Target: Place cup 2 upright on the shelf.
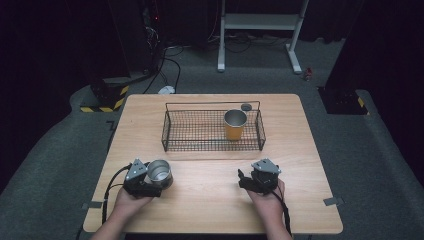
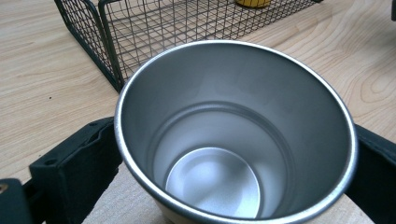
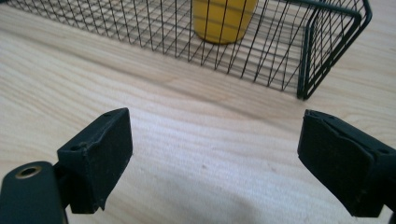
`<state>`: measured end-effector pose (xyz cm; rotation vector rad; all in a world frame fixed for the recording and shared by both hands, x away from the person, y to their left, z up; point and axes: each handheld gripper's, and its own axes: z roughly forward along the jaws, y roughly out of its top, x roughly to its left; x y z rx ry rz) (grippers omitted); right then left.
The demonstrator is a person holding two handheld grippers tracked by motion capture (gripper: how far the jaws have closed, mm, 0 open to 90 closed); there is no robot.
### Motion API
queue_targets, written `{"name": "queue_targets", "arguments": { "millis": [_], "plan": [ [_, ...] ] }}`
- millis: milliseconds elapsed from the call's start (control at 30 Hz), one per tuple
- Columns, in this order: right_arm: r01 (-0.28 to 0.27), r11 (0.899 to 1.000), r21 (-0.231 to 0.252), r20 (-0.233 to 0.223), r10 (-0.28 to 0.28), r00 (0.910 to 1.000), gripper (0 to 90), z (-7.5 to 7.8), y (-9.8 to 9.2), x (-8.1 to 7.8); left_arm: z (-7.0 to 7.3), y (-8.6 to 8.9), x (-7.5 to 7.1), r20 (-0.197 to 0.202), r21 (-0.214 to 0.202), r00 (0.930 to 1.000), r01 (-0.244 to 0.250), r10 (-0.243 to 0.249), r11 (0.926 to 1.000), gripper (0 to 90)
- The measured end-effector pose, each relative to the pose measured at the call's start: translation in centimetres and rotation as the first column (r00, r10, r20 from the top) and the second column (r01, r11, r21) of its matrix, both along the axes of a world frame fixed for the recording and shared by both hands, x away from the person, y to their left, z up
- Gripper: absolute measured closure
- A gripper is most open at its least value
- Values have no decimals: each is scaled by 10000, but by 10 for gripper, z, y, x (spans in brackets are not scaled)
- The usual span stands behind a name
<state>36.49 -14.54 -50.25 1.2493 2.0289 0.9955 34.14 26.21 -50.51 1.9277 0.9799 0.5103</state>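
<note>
Gripping: left gripper (image 1: 150, 181) is closing its jaws around the steel cup (image 1: 159, 172), near left on the worktop (image 1: 210, 200).
Orientation: cup is standing upright, mouth up, long axis vertical.
Idling: right gripper (image 3: 215, 154) is hanging wide open, empty.
Next: probably lifting it far into the wire basket (image 1: 200, 145), beside the yellow cup (image 1: 235, 125).

Cut-offs and hidden parts around the steel cup and the basket

In the left gripper view the steel cup (image 2: 233, 140) hides its own outer wall and base, its lower rim runs off the bottom edge, and the yellow cup (image 2: 252, 3) is a sliver at the top edge. In the right gripper view the yellow cup (image 3: 223, 18) loses its rim to the top edge, and the wire basket (image 3: 327, 56) is cropped too. In the high view a small dark round thing (image 1: 246, 107) behind the basket is too small to identify.
</note>
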Motion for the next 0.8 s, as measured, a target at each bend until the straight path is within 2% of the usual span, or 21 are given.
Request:
{"name": "queue_targets", "arguments": {
  "millis": [233, 367, 433, 800],
  "plan": [
    [-70, 9999, -152, -96, 69, 9999, 109, -10, -1, -7, -1, -1, 0, 95, 203, 9999, -128, 126, 9997, 60],
    [-152, 9997, -199, -125, 150, 9998, 114, -16, -1, -10, -2, -3, -3, 185, 59, 9998, -113, 112, 9999, 154],
    [-149, 9997, -173, -178, 146, 9997, 118, -17, -2, -11, -2, -4, -3, 314, 121, 9994, -114, 111, 9999, 182],
    [-210, 9997, -157, -201, 207, 9996, 125, -18, -4, -13, -1, -5, -5, 419, 155, 9991, 8, -14, 9999, 186]
  ]
}}
